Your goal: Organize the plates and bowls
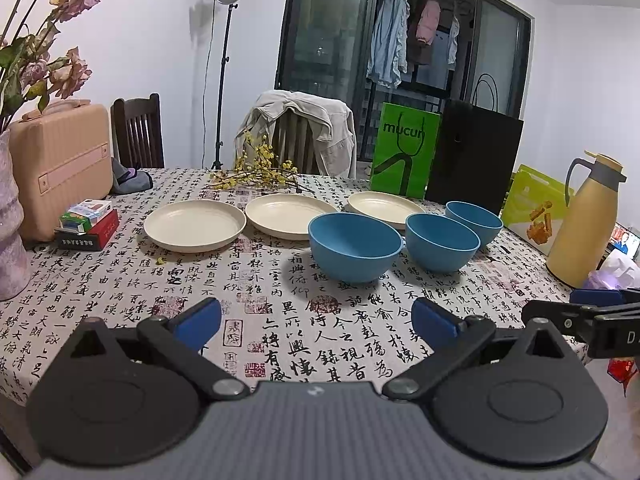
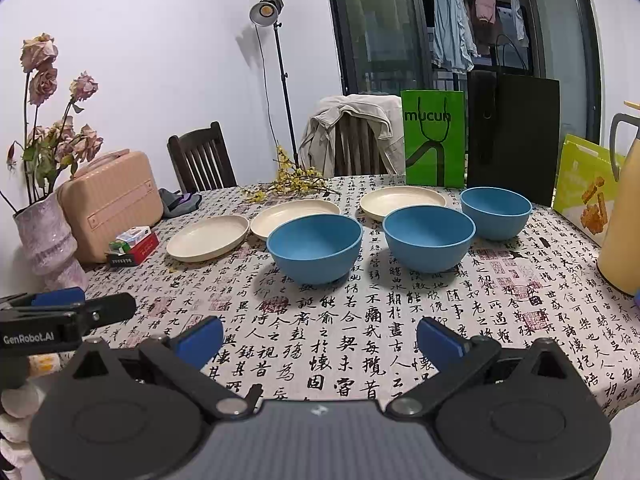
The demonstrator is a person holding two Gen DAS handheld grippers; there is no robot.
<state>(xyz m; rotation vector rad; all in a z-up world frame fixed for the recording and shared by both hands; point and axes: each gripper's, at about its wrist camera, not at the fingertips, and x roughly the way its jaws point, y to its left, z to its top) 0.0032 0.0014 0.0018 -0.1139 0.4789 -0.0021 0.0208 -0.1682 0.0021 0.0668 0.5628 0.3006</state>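
Observation:
Three cream plates lie in a row on the calligraphy tablecloth: a left plate [image 1: 195, 224] [image 2: 208, 237], a middle plate [image 1: 289, 214] [image 2: 294, 216] and a right plate [image 1: 385, 205] [image 2: 402, 200]. Three blue bowls stand in front of them: a near bowl [image 1: 354, 245] [image 2: 315, 247], a middle bowl [image 1: 441, 241] [image 2: 428, 237] and a far bowl [image 1: 474, 221] [image 2: 495, 211]. My left gripper [image 1: 316, 324] hangs open over the table's front, well short of the bowls, holding nothing. My right gripper [image 2: 319, 342] is likewise open and empty.
A pink case [image 1: 60, 168], small boxes [image 1: 88, 224] and a vase of dried roses [image 2: 50, 236] crowd the left side. A green bag [image 1: 404, 148], a black bag [image 1: 474, 156], a snack box [image 2: 588, 188] and a yellow thermos [image 1: 584, 220] stand at the back right. Yellow flower sprigs [image 1: 256, 176] lie behind the plates.

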